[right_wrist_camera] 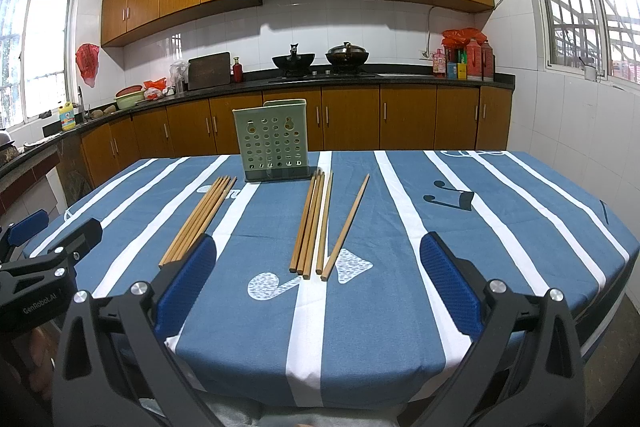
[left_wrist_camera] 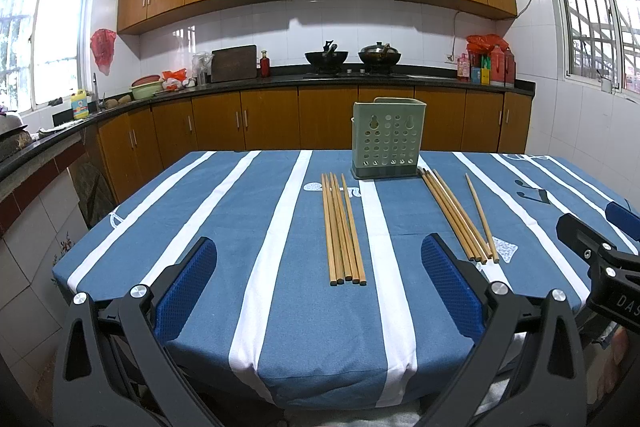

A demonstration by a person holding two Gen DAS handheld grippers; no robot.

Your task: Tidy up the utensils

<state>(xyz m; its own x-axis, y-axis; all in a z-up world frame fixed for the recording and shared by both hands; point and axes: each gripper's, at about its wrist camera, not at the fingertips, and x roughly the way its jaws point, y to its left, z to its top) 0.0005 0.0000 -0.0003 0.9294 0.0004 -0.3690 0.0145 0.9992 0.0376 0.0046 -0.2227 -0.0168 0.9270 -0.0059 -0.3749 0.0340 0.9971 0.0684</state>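
Two bundles of wooden chopsticks lie on the blue striped tablecloth. The left bundle (left_wrist_camera: 343,231) (right_wrist_camera: 200,221) holds several sticks side by side. The right bundle (left_wrist_camera: 456,217) (right_wrist_camera: 310,223) lies with one stick (right_wrist_camera: 346,227) a little apart. A green perforated utensil holder (left_wrist_camera: 387,139) (right_wrist_camera: 273,141) stands upright behind them. My left gripper (left_wrist_camera: 319,287) is open, hovering near the table's front edge before the left bundle. My right gripper (right_wrist_camera: 318,287) is open, near the front edge before the right bundle. Neither holds anything.
The table (left_wrist_camera: 224,307) fills the foreground, its front edge just under both grippers. Behind it runs a kitchen counter (left_wrist_camera: 360,77) with two woks, a cutting board and bottles. Wooden cabinets line the wall; windows sit left and right.
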